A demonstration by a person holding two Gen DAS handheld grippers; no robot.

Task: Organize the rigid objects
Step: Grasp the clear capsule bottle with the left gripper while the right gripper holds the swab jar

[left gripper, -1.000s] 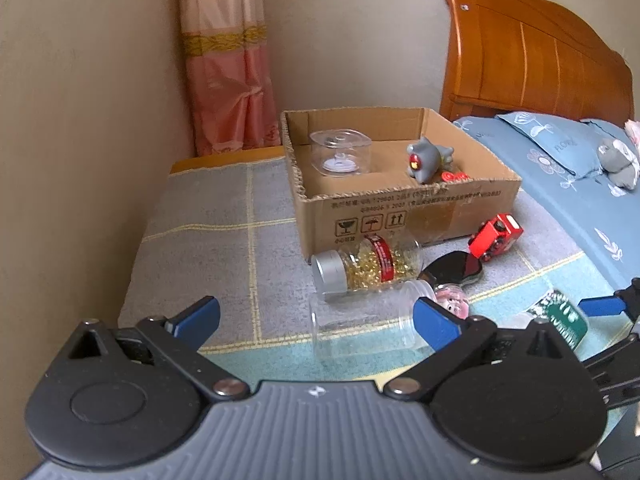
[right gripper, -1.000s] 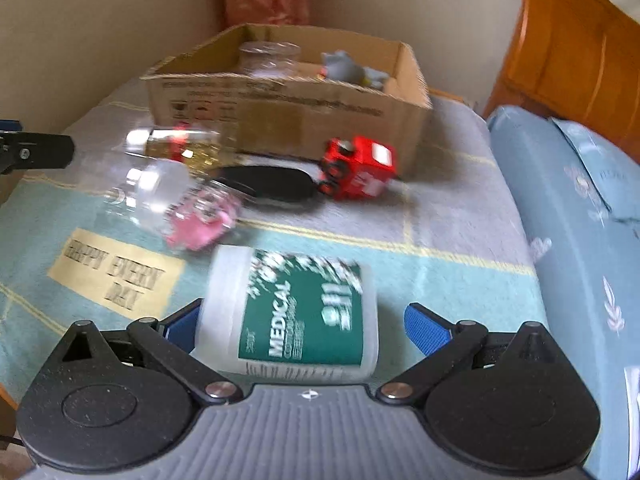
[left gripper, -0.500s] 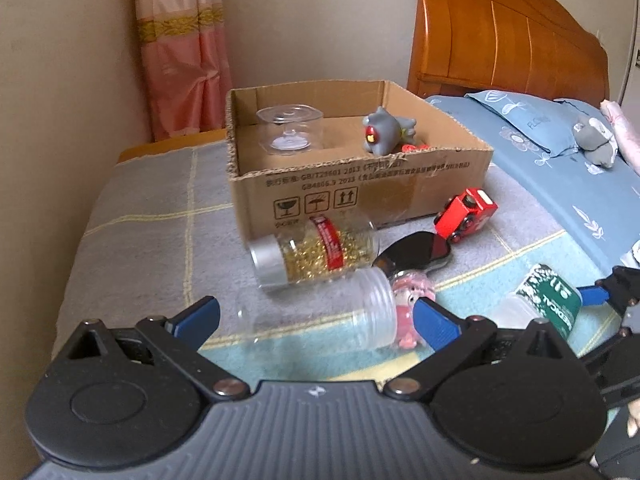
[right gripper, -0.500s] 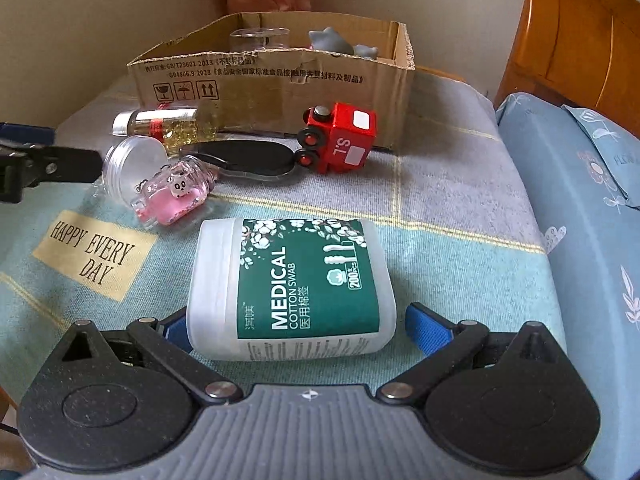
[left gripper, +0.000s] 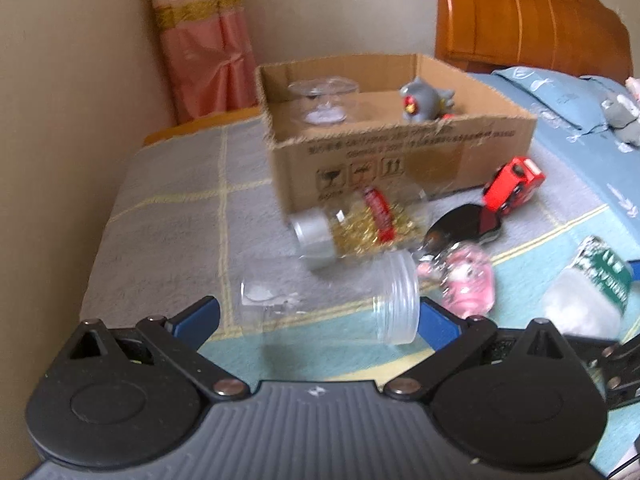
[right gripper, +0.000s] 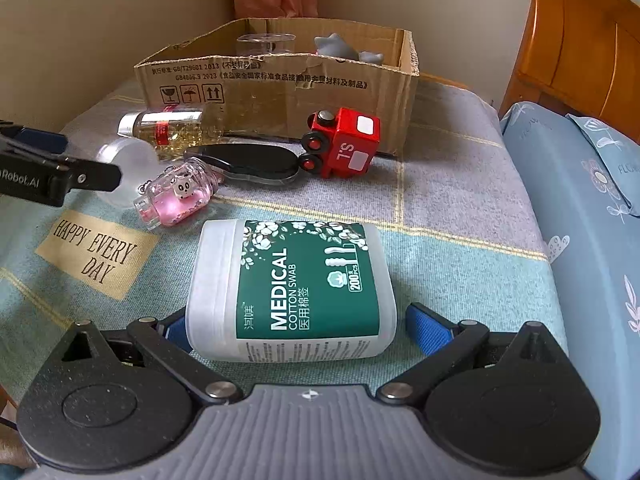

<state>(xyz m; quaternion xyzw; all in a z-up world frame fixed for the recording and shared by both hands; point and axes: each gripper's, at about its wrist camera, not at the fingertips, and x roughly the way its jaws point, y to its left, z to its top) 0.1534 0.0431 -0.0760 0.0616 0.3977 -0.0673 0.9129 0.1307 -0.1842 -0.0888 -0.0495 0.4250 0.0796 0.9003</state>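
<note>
Jar work first: your left gripper (left gripper: pixel 316 316) has closed in on the empty clear jar (left gripper: pixel 332 300), which half a second ago lay further ahead; now it sits between the wide-spread blue fingers, neither pad visibly touching it. That view is blurred, so you're on the move.

Your right gripper (right gripper: pixel 294 324) has crept forward too: the cotton swab tub (right gripper: pixel 292 288) fills the gap, left pad tucked against or behind its cap end, right pad just clear of the base. Nothing gripped on either side yet, by my read.

Cardboard box (right gripper: pixel 280 80) waits at twelve o'clock, already holding a clear container (left gripper: pixel 324 100) and a grey toy (left gripper: pixel 424 100). Gold-filled bottle (right gripper: pixel 168 130), pink keychain bottle (right gripper: pixel 176 196), black case (right gripper: pixel 248 162) and red truck (right gripper: pixel 344 144) lie outside it. Squeeze both, and you're probably set for a double carry.
</note>
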